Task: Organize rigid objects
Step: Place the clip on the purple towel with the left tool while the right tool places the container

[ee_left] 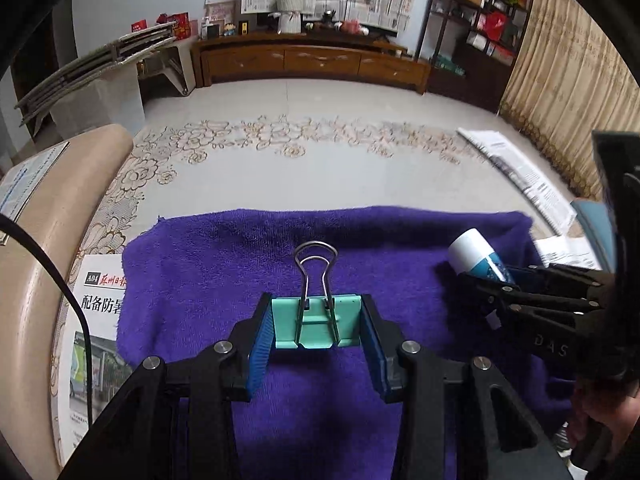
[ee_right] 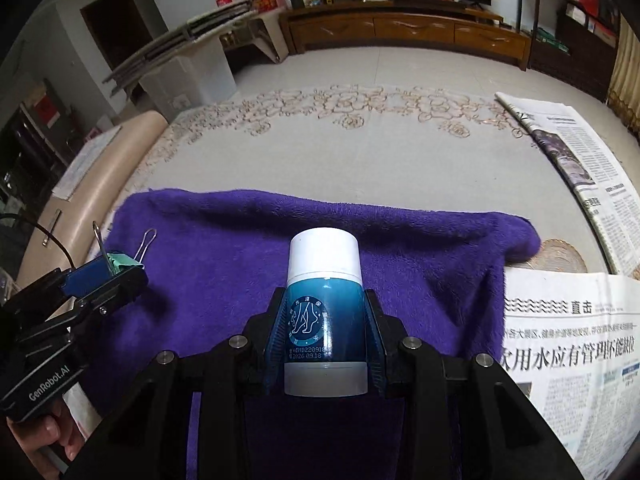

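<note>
Over a purple towel (ee_left: 248,264) on the counter, the left claw (ee_left: 318,326) is gripping a mint binder clip (ee_left: 316,326) by its stiff flat sides, while the right claw (ee_right: 325,330) is clamping a blue bottle (ee_right: 325,312) around its smooth, likely slippery barrel. Both look light and rigid.

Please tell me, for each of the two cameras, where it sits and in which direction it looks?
Left wrist: on the left gripper, looking forward over the purple towel; jaws hold a green binder clip.
Right wrist: on the right gripper, same direction; jaws hold a blue bottle; a hand shows.
Shared: towel, both grippers, wooden cabinet.
</note>
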The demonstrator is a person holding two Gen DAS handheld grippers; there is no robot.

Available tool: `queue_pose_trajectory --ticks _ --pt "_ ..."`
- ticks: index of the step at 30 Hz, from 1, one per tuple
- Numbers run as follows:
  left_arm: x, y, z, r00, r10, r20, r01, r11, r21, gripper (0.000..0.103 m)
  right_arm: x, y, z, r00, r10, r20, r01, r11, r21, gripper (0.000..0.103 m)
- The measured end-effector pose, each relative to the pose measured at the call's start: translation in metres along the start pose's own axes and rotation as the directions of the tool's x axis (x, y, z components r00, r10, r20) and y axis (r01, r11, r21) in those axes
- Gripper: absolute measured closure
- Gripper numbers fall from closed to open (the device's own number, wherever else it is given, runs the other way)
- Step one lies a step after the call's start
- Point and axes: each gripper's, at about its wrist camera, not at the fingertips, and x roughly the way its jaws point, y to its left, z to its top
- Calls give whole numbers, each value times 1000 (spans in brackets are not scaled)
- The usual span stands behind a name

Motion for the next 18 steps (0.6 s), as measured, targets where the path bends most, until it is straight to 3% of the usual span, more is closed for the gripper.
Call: queue_pose_trajectory --ticks 9,11,13,15,16,18 --pt "22 2 -9 994 63 -90 -61 998 29 63 12 9 0 997 -66 -36 62 993 -97 67" --pt "22 3 -11 994 68 -80 -65 997 36 62 12 13 -2 996 -81 -29 77 988 -137 66" --pt "23 4 -11 993 82 -85 -78 996 43 54 13 14 -4 996 -87 -24 82 983 -165 66" --pt "24 6 -11 988 128 -88 -123 991 51 34 14 14 -3 996 -79 -27 73 981 -177 65" --pt "24 7 -12 987 133 -88 -129 990 52 31 14 12 -2 997 -72 -35 65 981 -184 63" --pt "25 12 -11 987 117 -109 -114 993 35 24 13 11 -2 998 -40 -56 29 981 -193 51"
